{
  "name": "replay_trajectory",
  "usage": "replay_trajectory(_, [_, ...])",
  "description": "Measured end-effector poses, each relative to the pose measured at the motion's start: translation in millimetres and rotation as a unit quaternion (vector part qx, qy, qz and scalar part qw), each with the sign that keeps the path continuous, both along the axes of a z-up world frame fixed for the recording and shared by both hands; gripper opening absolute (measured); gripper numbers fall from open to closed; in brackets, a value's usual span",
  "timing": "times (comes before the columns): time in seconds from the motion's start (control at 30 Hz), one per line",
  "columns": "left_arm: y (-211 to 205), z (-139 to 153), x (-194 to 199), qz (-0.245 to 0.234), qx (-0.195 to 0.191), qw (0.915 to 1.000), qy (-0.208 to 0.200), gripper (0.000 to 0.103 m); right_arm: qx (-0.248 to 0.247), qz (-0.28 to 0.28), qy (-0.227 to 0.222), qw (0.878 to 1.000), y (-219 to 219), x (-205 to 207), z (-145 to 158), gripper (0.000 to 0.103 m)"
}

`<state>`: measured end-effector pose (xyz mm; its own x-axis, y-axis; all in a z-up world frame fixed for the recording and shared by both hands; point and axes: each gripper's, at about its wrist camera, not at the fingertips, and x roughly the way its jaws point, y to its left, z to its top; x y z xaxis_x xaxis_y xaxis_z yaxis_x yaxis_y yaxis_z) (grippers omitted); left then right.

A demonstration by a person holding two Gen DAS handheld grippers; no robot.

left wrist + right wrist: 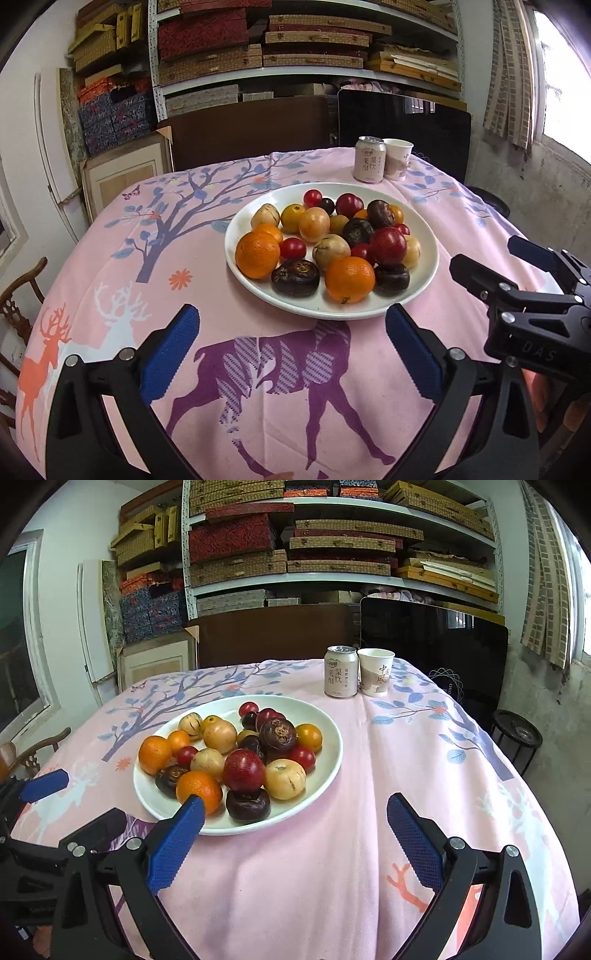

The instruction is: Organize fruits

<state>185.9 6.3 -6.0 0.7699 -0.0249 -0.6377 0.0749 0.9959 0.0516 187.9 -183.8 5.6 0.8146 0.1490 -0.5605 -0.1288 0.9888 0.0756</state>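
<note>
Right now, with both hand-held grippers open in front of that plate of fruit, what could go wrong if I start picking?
1. The fruit is heaped on the white plate; pulling the red fruit from the pile may send its neighbours rolling off.
2. The plate sits on a loose tablecloth that could drag and slide it.
3. The can and paper cup behind the plate could be knocked over.

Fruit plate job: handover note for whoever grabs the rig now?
Left gripper: open, empty, over the tablecloth just short of the plate.
Right gripper: open, empty, at the plate's near right edge.
Fruit: all piled mixed on the white plate, oranges at the near side, dark round ones, red ones and pale yellow ones among them.
Can and paper cup stand at the far edge.
Done: nothing sorted.
Left: all sorting.
</note>
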Motion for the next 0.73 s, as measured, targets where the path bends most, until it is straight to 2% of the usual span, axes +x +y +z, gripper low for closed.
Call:
replay_trajectory(0.17, [1.7, -2.2, 3.6, 0.003, -0.006, 0.9999, 0.012, 0.099, -0.001, 0.0, 0.003, 1.0, -0.8, 0.6, -0.4, 0.1])
replay_trajectory(0.43, [3.2, -2.6, 2.6, 0.011, -0.004, 0.9999, 0.004, 0.099, -0.008, 0.004, 0.011, 1.0, 1.5, 1.3, -2.6, 0.1])
replay_trajectory(0.5, [3.8, -2.9, 4.1, 0.002, -0.012, 0.9999, 0.01, 0.099, -0.007, 0.004, 0.01, 1.0, 1.4, 1.2, -2.3, 0.1])
replay_trajectory(0.73, [5.6, -4.6, 6.6, 0.012, -0.008, 0.9998, 0.016, 0.099, -0.007, 0.002, 0.014, 1.0, 3.6, 1.4, -3.2, 0.1])
